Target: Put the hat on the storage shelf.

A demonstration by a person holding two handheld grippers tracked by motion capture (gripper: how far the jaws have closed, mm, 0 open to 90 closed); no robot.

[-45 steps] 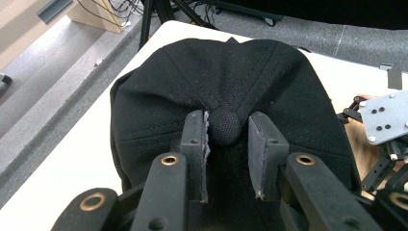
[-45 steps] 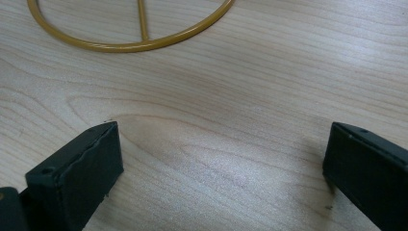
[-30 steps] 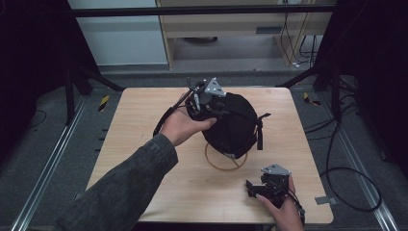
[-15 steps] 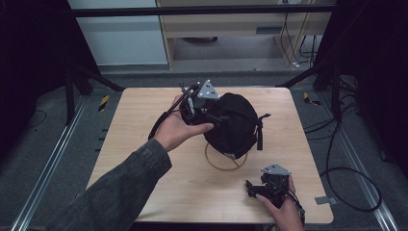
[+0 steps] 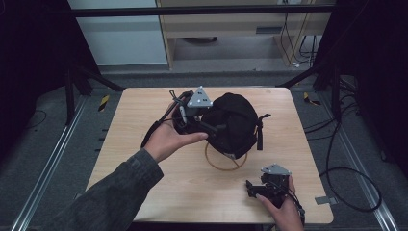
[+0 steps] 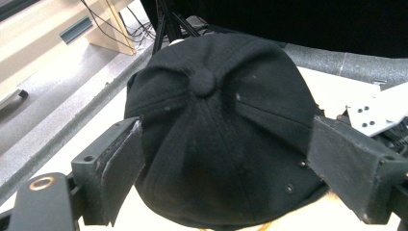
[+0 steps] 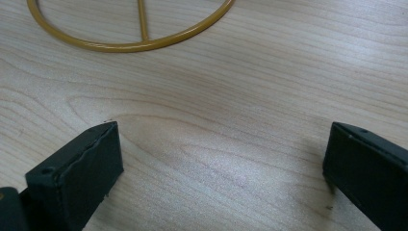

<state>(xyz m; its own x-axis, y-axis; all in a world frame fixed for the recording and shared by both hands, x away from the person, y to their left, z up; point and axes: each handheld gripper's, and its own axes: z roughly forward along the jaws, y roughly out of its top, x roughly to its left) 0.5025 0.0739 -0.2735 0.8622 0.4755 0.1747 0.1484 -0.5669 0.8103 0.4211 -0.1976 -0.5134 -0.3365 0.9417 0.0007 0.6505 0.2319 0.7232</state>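
A black cap (image 5: 235,122) sits domed over a stand with a yellow wire ring (image 5: 226,166) as its foot, mid-table. My left gripper (image 5: 211,126) is at the cap's left side, in a hand whose sleeve comes in from the bottom left. Its jaws have just been opening. In the left gripper view the cap (image 6: 216,120) lies between the left gripper's (image 6: 226,144) spread pads, which do not press on it. My right gripper (image 5: 252,186) rests low on the table near the front right, open. In the right gripper view bare wood lies between its (image 7: 221,159) jaws, with the ring (image 7: 130,45) beyond.
The wooden table (image 5: 134,115) has bare wood on its left half and along the front. A pale shelf unit (image 5: 231,24) stands on the floor behind it. Cables (image 5: 346,178) loop on the floor at the right, and dark frame posts flank the table.
My left gripper has slid left off the cap's top to its side and its jaws have spread apart. The cap and the right gripper have stayed put.
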